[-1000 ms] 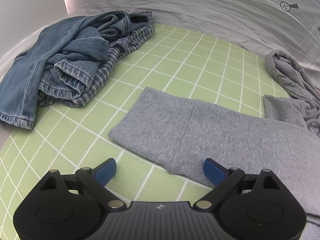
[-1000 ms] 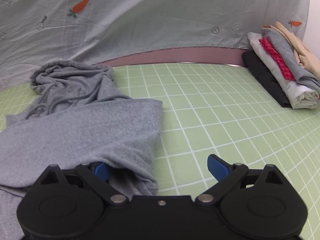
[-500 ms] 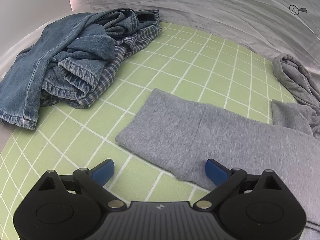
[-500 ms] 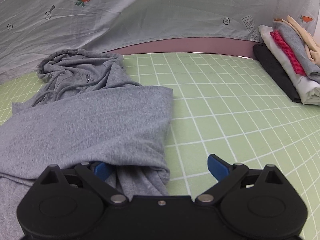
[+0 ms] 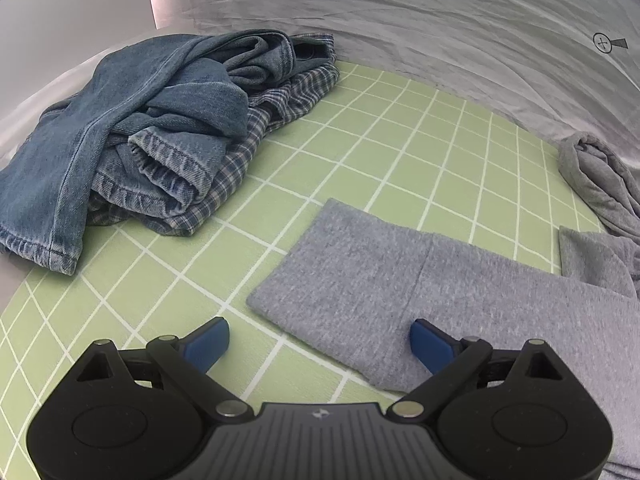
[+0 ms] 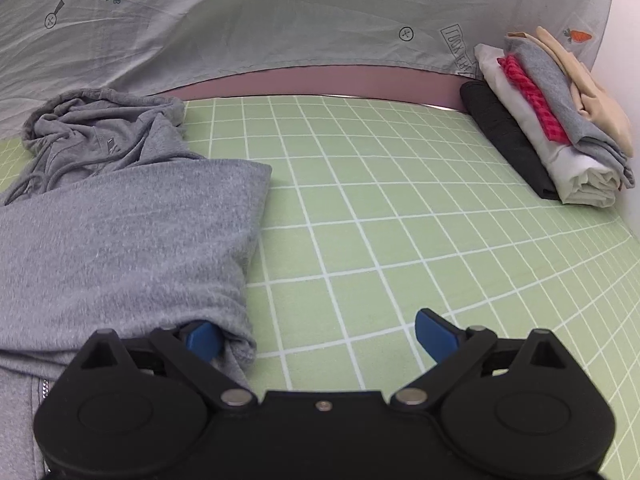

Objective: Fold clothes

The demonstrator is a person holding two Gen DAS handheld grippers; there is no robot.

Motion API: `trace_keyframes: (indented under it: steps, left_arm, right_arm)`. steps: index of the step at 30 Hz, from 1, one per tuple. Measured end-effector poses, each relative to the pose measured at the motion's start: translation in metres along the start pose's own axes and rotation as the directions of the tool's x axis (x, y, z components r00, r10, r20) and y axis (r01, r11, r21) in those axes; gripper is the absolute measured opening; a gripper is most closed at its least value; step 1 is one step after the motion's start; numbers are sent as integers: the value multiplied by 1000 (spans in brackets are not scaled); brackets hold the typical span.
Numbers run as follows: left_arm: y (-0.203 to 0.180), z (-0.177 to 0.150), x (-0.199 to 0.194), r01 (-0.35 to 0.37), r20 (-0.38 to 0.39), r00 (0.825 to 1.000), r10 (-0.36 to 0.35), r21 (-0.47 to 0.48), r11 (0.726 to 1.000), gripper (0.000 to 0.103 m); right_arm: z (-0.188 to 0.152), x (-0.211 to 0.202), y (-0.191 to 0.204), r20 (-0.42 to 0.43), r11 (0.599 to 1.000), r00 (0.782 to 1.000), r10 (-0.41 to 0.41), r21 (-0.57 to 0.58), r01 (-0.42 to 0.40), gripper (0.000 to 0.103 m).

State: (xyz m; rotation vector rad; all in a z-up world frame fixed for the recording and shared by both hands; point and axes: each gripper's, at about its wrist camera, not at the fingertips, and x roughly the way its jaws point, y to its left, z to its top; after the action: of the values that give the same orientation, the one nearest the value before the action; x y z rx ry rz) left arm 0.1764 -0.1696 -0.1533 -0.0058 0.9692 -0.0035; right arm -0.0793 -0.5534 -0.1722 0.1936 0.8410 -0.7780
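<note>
**Left wrist view and right wrist view: grey hooded sweatshirt part-folded, both grippers open at its edges**

Left wrist view: the left gripper (image 5: 320,340) hovers with its jaws spread wide and nothing between them, over the near corner of a folded-in sleeve panel of the grey marl hooded sweatshirt (image 5: 420,280). Its right blue pad lies over the cloth, its left pad over the bare green gridded mat (image 5: 400,136) that covers the tabletop. A heap of blue denim jeans (image 5: 140,120) lies on a blue checked shirt (image 5: 276,104), well apart at the far left, unfolded.

Right wrist view: the right gripper (image 6: 320,338) is likewise wide open and grips nothing. Its left pad is tucked against the rounded right fold of the sweatshirt; its right pad stands over bare mat. The hood with its drawcord is bunched at the far left. A stack of folded garments (image 6: 552,120) sits at the far right corner.

Judged step: the sides are turned in and a lengthwise fold is still due. The next move calls for each gripper to close on a matching edge of the sweatshirt, catching all layers so that the folded sleeve does not slip out.
</note>
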Motion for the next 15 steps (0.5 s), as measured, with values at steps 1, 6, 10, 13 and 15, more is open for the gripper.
trace_keyframes:
  steps: [1, 6, 10, 13, 15]
  left_arm:
    - [0, -1, -1, -5, 9, 1000, 5, -7, 1000, 94]
    - [-4, -3, -5, 22, 45, 999, -23, 14, 1000, 74]
    - [-12, 0, -9, 110, 57, 992, -114, 63, 992, 26]
    - [-16, 5, -8, 165, 30, 986, -165, 23, 986, 15]
    - [-21, 7, -15, 170, 49, 984, -171, 24, 985, 14]
  right_arm:
    - [-1, 0, 1, 2, 1000, 1000, -3, -3, 3, 99]
    - [1, -2, 4, -2, 1000, 1000, -7, -20, 7, 99]
    - [1, -6, 2, -16, 1000, 1000, 20, 1, -20, 99]
    - [-1, -12, 0, -16, 999, 999, 36, -1, -36, 99]
    - [-2, -19, -5, -12, 999, 999, 50, 13, -50, 99]
